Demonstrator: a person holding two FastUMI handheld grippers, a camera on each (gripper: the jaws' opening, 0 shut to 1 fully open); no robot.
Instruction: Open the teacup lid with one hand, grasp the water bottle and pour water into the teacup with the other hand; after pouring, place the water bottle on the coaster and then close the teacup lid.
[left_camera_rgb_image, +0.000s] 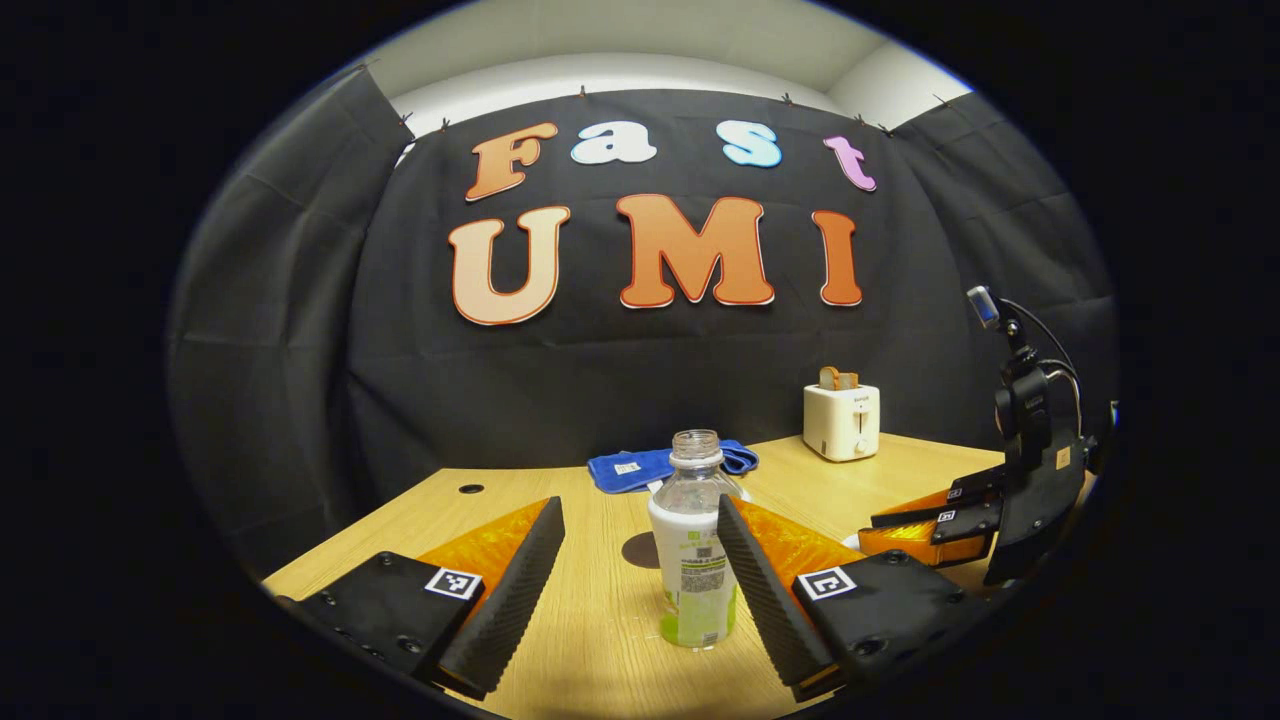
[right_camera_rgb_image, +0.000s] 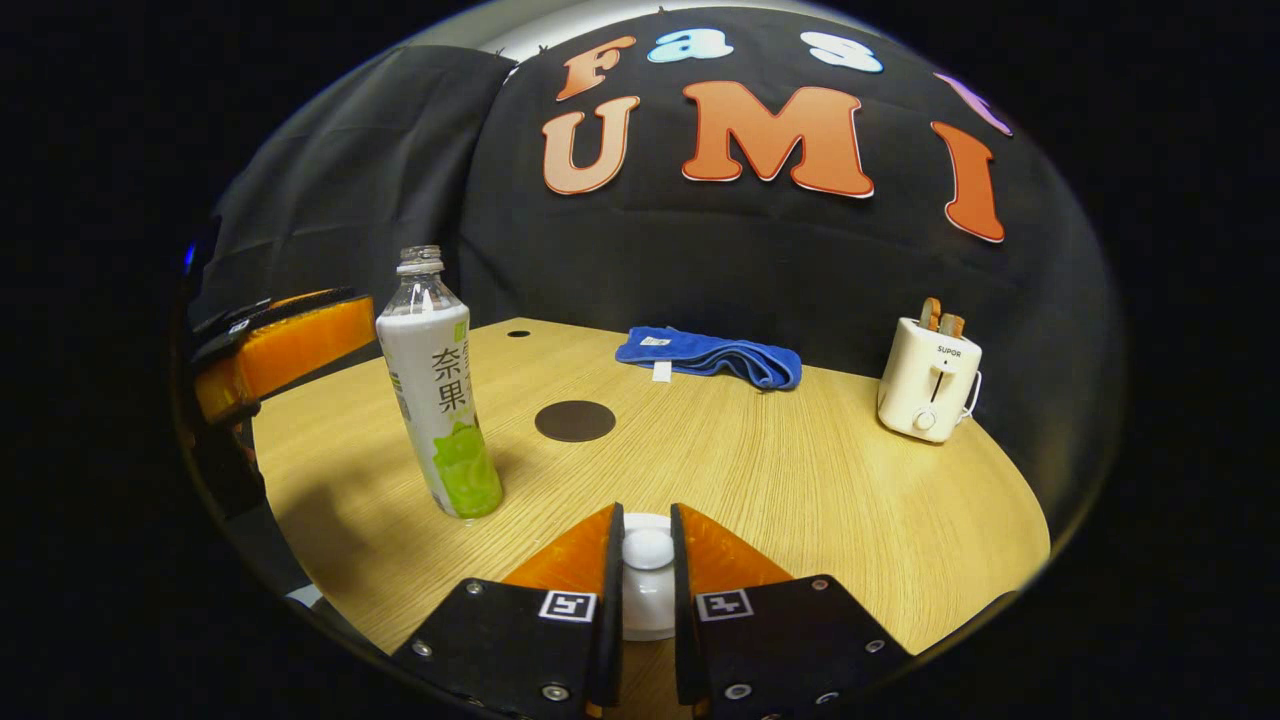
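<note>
An uncapped clear water bottle (left_camera_rgb_image: 693, 560) with a white and green label stands upright on the table. My left gripper (left_camera_rgb_image: 640, 505) is open around it, the bottle sitting closer to the right-hand finger (left_camera_rgb_image: 770, 590), with a wide gap on the other side. A dark round coaster (left_camera_rgb_image: 640, 550) lies just behind the bottle. In the right gripper view, my right gripper (right_camera_rgb_image: 644, 512) is shut on the round knob (right_camera_rgb_image: 648, 548) of the white teacup lid (right_camera_rgb_image: 648, 610); the cup below is hidden. The bottle (right_camera_rgb_image: 440, 400), the coaster (right_camera_rgb_image: 575, 421) and the left gripper (right_camera_rgb_image: 280, 350) stand off to the left.
A white toaster (right_camera_rgb_image: 928, 380) holding bread stands at the back right of the wooden table (right_camera_rgb_image: 800, 480). A folded blue cloth (right_camera_rgb_image: 710, 355) lies along the back edge. The right gripper (left_camera_rgb_image: 940, 520) shows low at the right of the left gripper view.
</note>
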